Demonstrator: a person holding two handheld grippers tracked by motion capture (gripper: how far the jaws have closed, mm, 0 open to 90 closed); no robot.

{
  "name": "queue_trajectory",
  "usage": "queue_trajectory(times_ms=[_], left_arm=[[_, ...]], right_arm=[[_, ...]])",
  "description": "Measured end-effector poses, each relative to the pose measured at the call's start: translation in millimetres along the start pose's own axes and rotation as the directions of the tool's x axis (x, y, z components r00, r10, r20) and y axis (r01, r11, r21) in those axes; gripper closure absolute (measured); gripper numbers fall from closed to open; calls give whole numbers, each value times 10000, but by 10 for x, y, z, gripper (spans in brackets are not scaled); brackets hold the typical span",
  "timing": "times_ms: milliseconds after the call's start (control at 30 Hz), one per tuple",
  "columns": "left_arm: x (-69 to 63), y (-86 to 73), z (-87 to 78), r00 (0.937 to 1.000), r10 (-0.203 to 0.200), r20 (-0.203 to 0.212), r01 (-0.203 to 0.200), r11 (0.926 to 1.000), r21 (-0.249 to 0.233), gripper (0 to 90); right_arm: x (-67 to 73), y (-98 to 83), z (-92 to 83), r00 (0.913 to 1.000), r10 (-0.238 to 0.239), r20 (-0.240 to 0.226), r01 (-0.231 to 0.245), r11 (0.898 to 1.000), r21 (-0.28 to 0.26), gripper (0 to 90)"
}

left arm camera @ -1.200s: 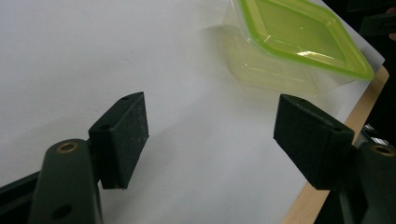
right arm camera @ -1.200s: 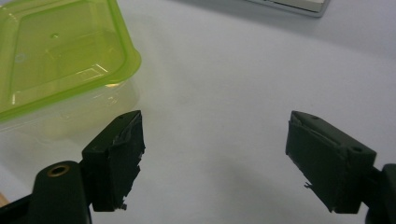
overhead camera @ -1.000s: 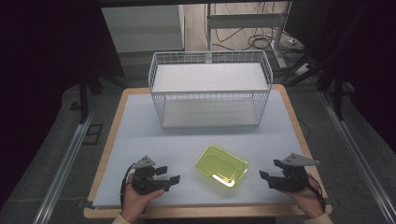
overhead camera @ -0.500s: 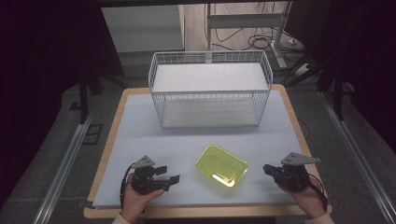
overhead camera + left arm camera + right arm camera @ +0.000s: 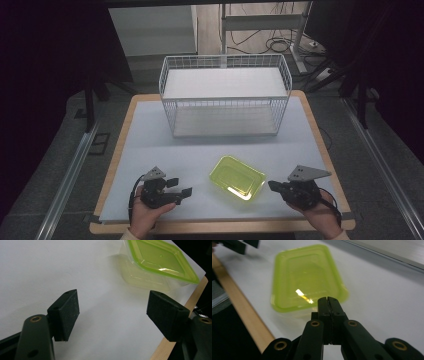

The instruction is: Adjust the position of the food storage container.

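A lime-green translucent plastic container [image 5: 237,177] sits on the white table mat near the front, between the two hand-held grippers. My left gripper [image 5: 182,186] rests at front left, jaws open wide with nothing between them; in the left gripper view [image 5: 112,315] the container [image 5: 160,260] lies ahead and to the right. My right gripper [image 5: 272,186] is at front right, just off the container's right corner. In the right gripper view its jaws [image 5: 327,300] have just closed pad to pad on nothing, their tip in front of the near edge of the container [image 5: 307,277].
A white wire basket [image 5: 225,105] stands at the back of the table with a white sheet on top. The wooden table edge [image 5: 320,150] borders the mat. The left gripper [image 5: 237,245] appears far off in the right gripper view.
The right gripper's jaws went from open to shut, and it shifted left toward the container. The left hand stayed put.
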State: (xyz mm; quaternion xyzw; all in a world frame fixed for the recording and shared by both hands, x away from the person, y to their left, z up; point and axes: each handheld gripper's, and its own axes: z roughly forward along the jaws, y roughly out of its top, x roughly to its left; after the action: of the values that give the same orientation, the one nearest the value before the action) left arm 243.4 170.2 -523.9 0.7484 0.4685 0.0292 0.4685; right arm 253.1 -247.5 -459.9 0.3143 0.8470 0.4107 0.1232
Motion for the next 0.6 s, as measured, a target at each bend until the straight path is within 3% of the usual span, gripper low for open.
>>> queue_trajectory(times_ms=[167, 233, 367, 467, 600], left_arm=[[-9, -3, 17, 10000, 43, 15, -43, 9999, 91, 262], [-9, -5, 19, 10000, 48, 8, -48, 9999, 100, 262], [-4, -6, 13, 10000, 19, 10, -19, 10000, 66, 262], [-1, -7, 14, 10000, 34, 10, -34, 10000, 74, 262], [-4, -7, 20, 10000, 86, 3, -86, 9999, 126, 261]], right_arm=[[230, 70, 111, 9965, -532, -639, 549, 9982, 259, 897], [424, 107, 244, 9873, -1014, -1223, 1093, 9922, 596, 897], [585, 122, 385, 9789, -1318, -1561, 1487, 9836, 1019, 897], [624, 118, 444, 9762, -1361, -1688, 1570, 9807, 1169, 897], [726, 95, 593, 9682, -1631, -1896, 1952, 9668, 1649, 898]])
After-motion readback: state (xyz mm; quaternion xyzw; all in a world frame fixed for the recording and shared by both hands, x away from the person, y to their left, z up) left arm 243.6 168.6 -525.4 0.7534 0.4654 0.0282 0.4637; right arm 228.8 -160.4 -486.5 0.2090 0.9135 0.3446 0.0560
